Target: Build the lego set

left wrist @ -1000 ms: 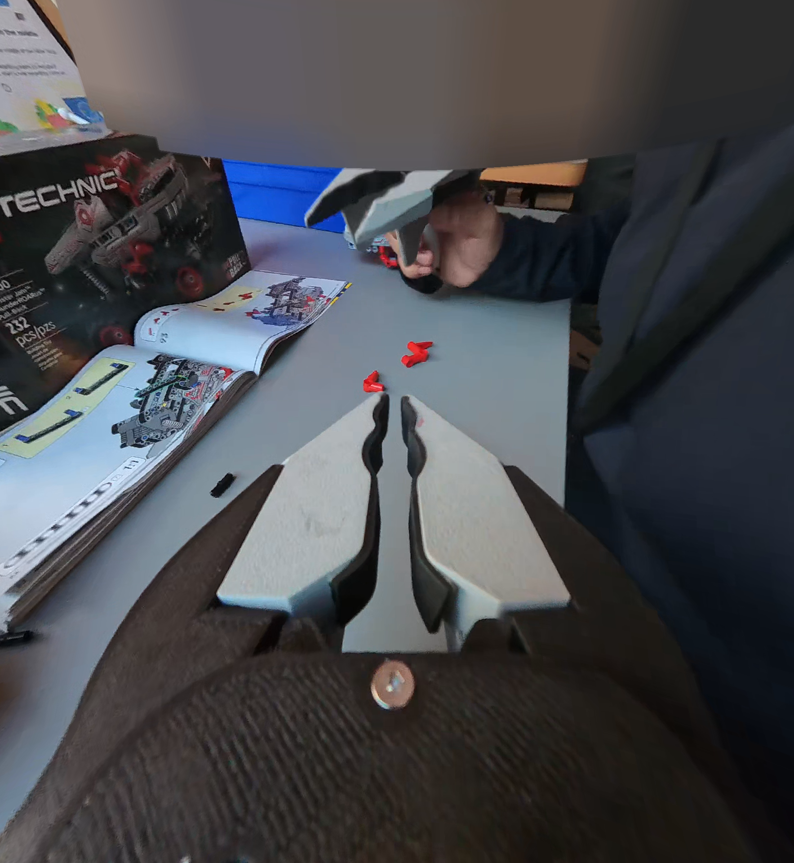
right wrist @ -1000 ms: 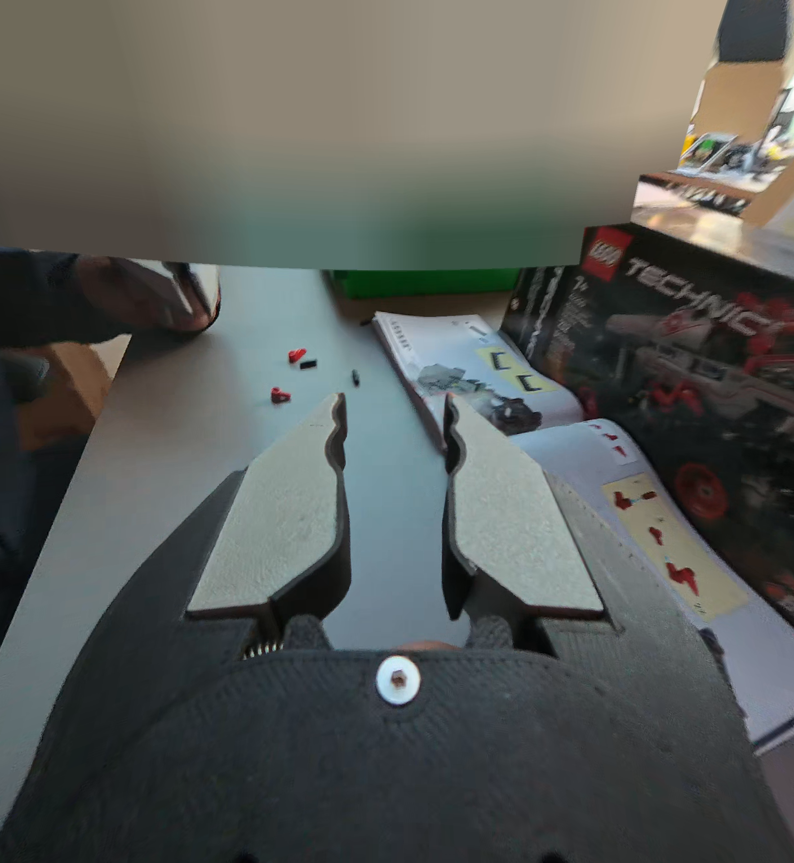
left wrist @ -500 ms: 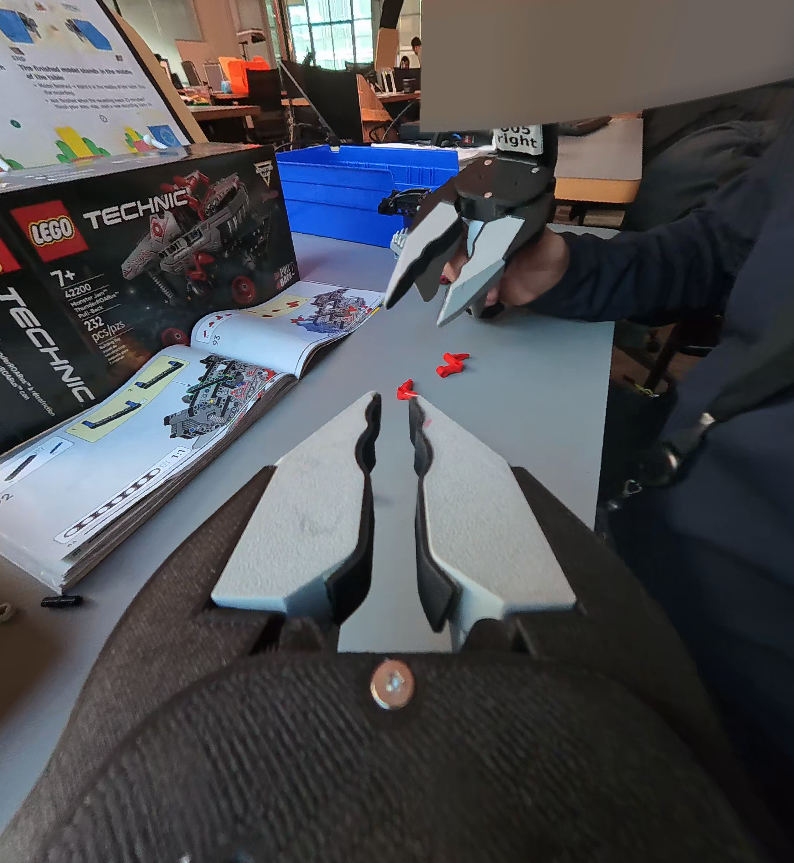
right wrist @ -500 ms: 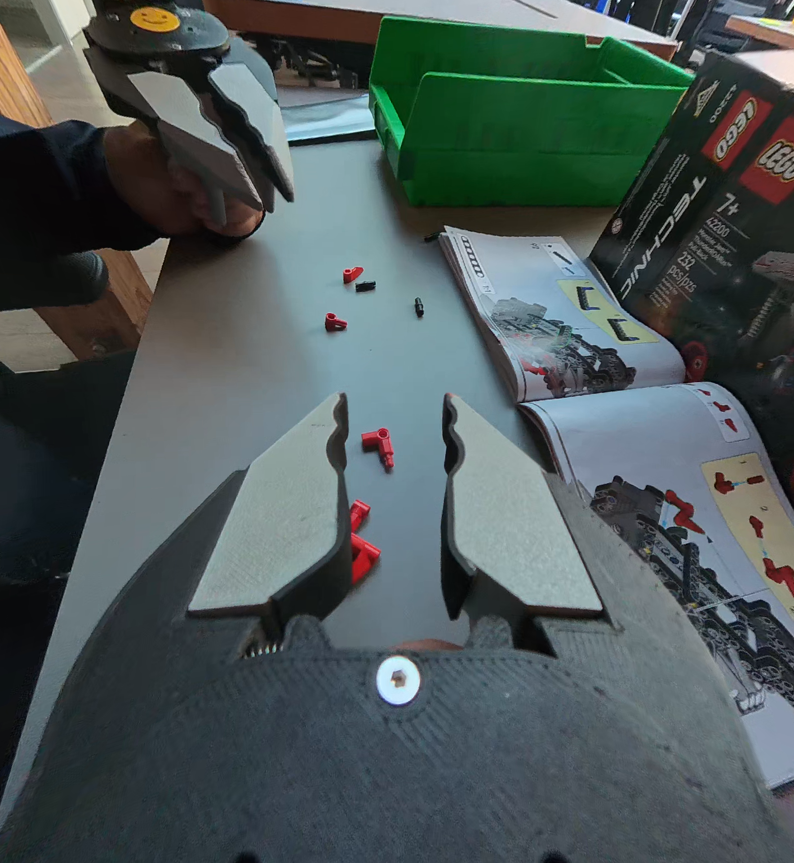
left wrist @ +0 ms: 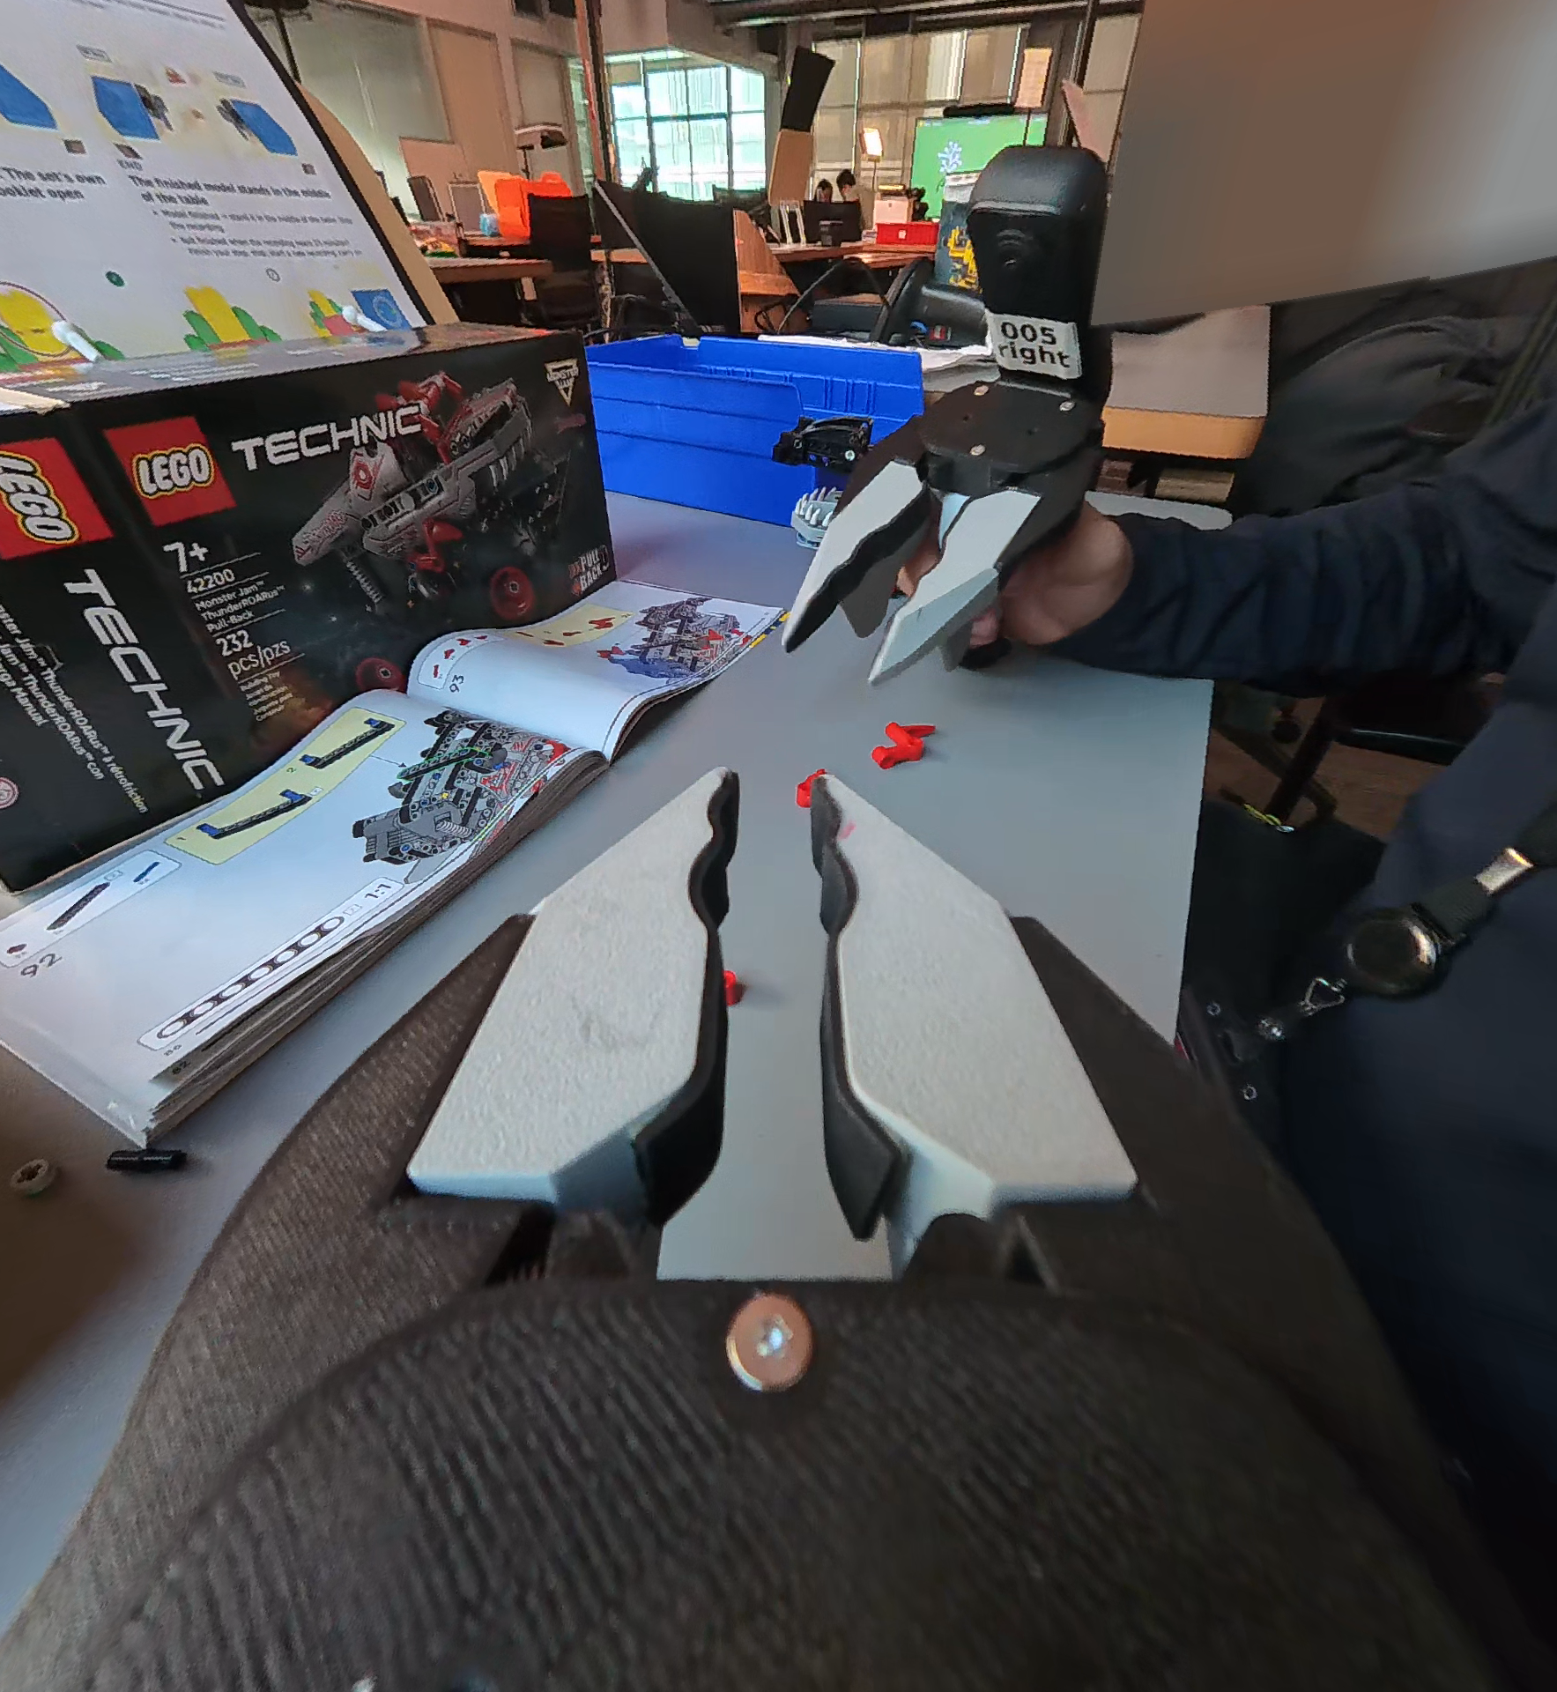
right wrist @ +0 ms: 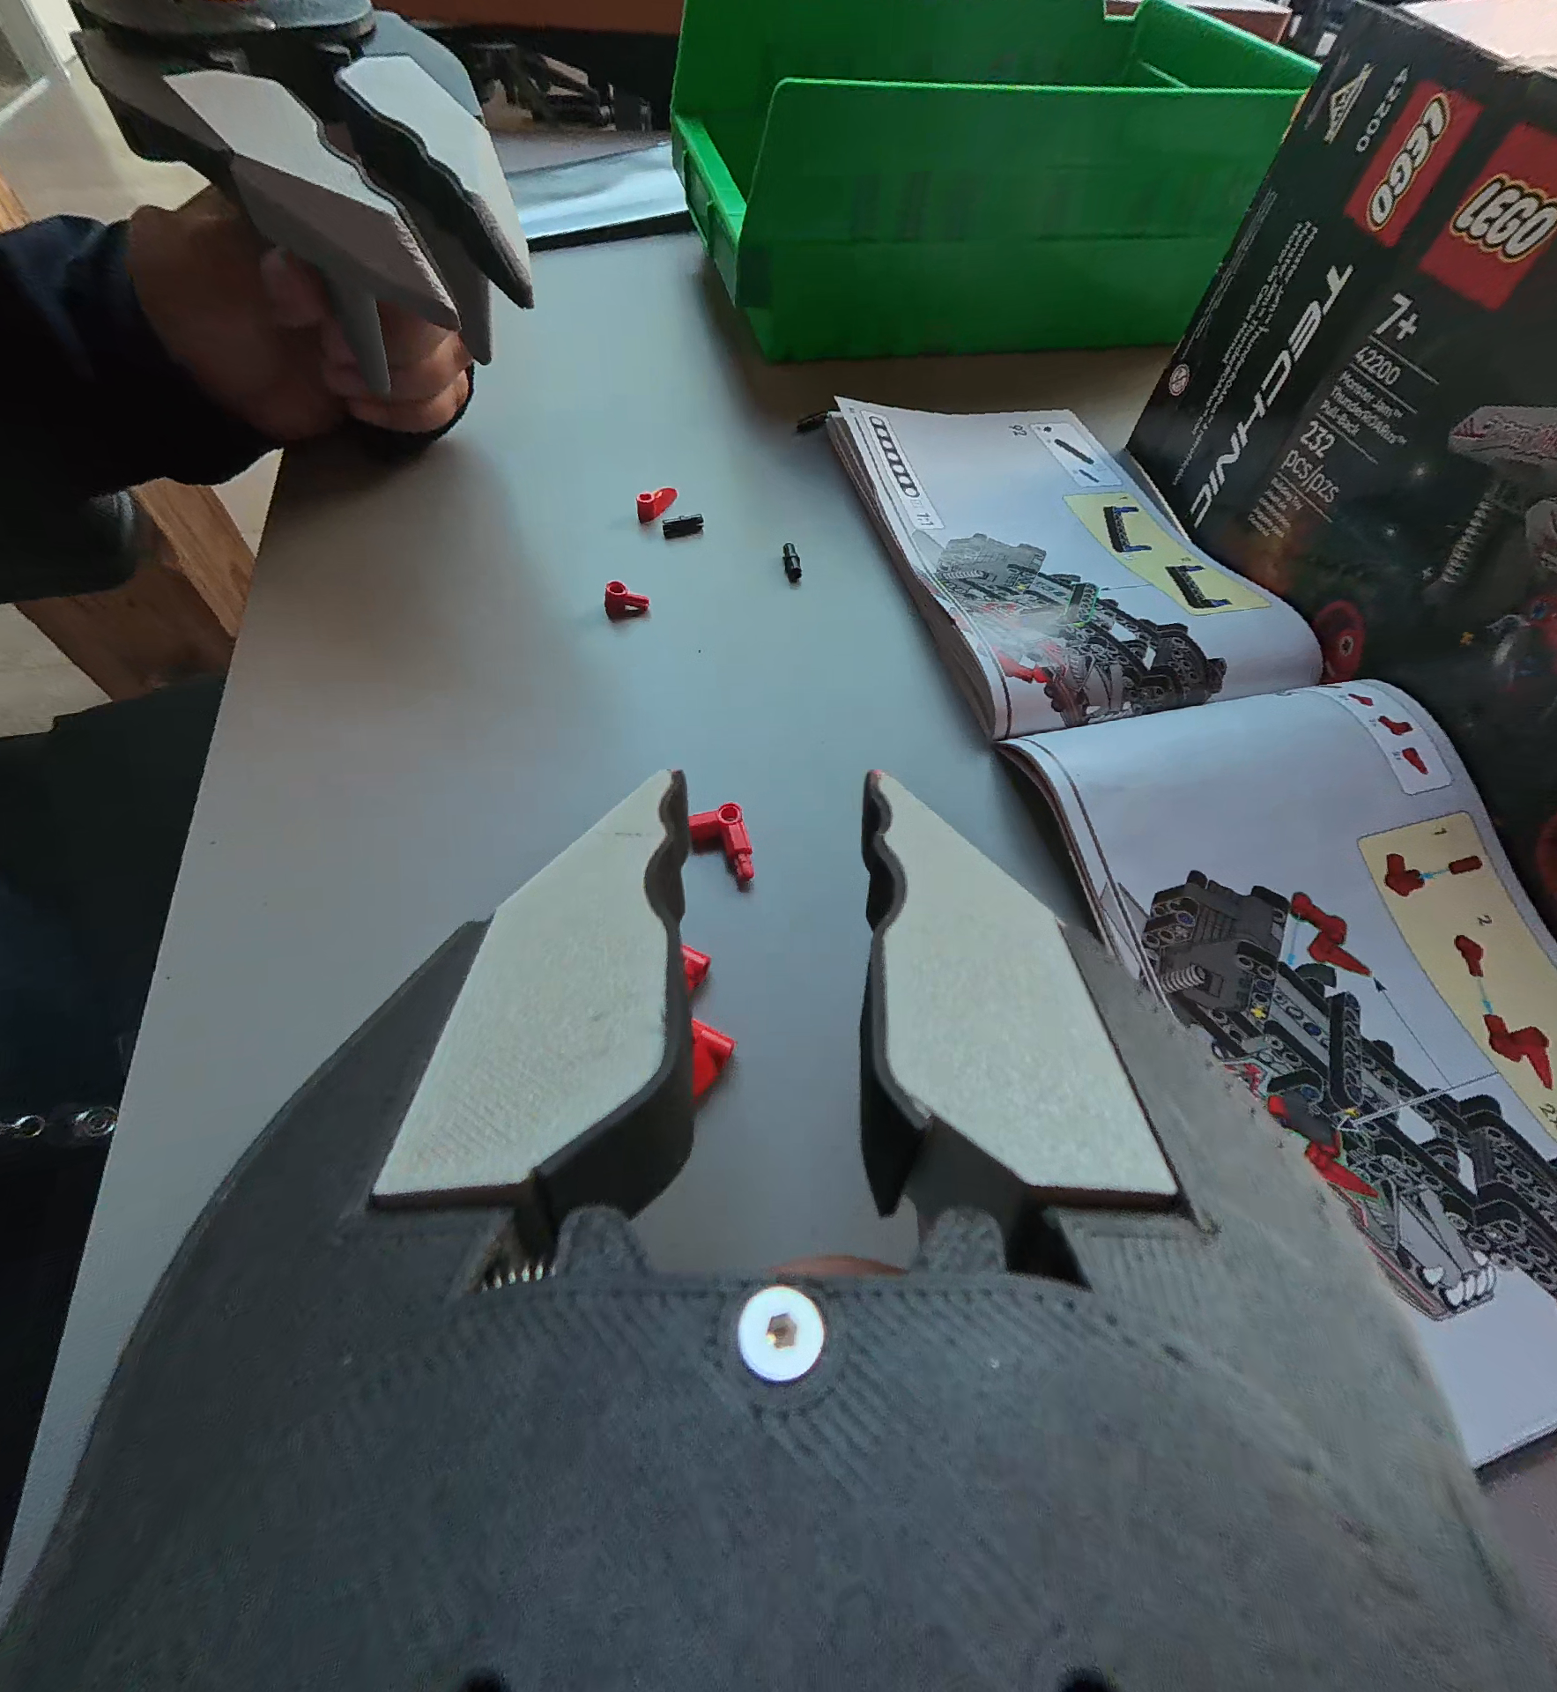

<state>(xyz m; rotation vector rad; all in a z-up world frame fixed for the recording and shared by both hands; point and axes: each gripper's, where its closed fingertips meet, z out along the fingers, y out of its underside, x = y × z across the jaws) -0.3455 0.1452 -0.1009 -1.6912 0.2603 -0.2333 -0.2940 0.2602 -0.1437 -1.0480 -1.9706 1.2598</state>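
Small red Lego pieces lie on the grey table [right wrist: 445, 732]. My right gripper [right wrist: 774, 787] is open and empty, low over a red angled connector [right wrist: 724, 838]. Two more red pieces [right wrist: 708, 1053] sit partly hidden under its left finger. My left gripper [left wrist: 773, 792] is slightly open and empty above the table, with a red piece [left wrist: 809, 787] at its right tip and another [left wrist: 733, 987] between the fingers. A joined red pair [left wrist: 903, 742] lies beyond. The right gripper [left wrist: 838, 659] faces me in the left wrist view, and the left gripper [right wrist: 489, 311] shows in the right wrist view.
The open instruction booklet [left wrist: 298, 870] [right wrist: 1122, 595] lies by the black set box [left wrist: 253, 568] [right wrist: 1443, 366]. A blue bin [left wrist: 738, 412] and a green bin [right wrist: 939, 183] stand at the table ends. Two red pieces [right wrist: 625, 600] and black pins [right wrist: 683, 525] [left wrist: 145, 1160] lie loose. The red angled connector [right wrist: 724, 838] is about 5 cm from my right fingertips and 15 cm from my left.
Both grippers have pulled back and risen, so more of the table shows. The right gripper now hangs over the near red pieces. The left jaws have opened a little.
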